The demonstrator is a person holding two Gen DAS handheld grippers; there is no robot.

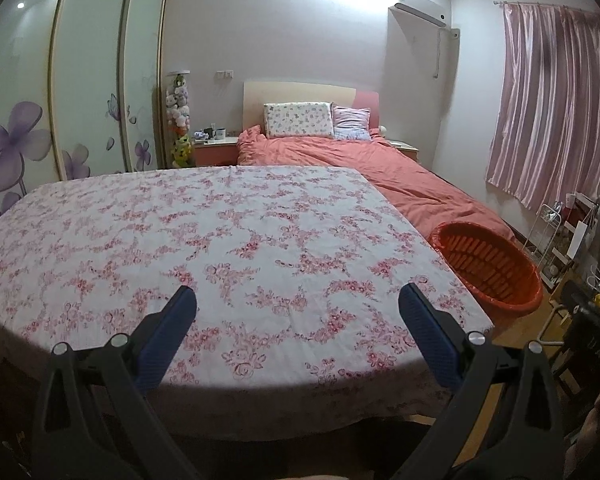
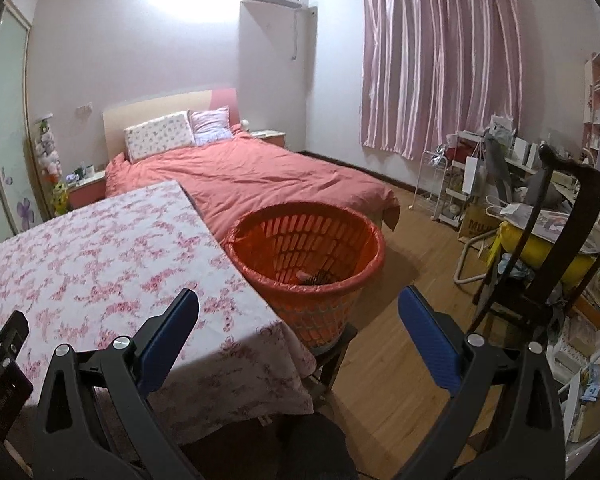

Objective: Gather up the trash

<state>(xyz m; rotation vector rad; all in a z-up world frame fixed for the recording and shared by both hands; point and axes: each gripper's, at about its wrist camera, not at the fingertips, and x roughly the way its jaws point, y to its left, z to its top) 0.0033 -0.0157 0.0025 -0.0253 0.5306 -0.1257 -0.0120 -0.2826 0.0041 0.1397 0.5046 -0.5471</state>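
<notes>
Table (image 1: 100,364) covered by a floral cloth (image 1: 220,240); nothing else on it. Orange basket (image 2: 306,268) stands on a stool (image 2: 340,344) just beside it.

orange slatted basket (image 2: 306,256), upright, beside table (image 2: 100,240)

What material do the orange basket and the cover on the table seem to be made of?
Orange basket: probably moulded plastic, with slotted walls and a slight sheen; a thin film liner seems folded over its rim. Table cover: apparently woven fabric, matte, floral print, with faint fold creases and a draping edge.
</notes>
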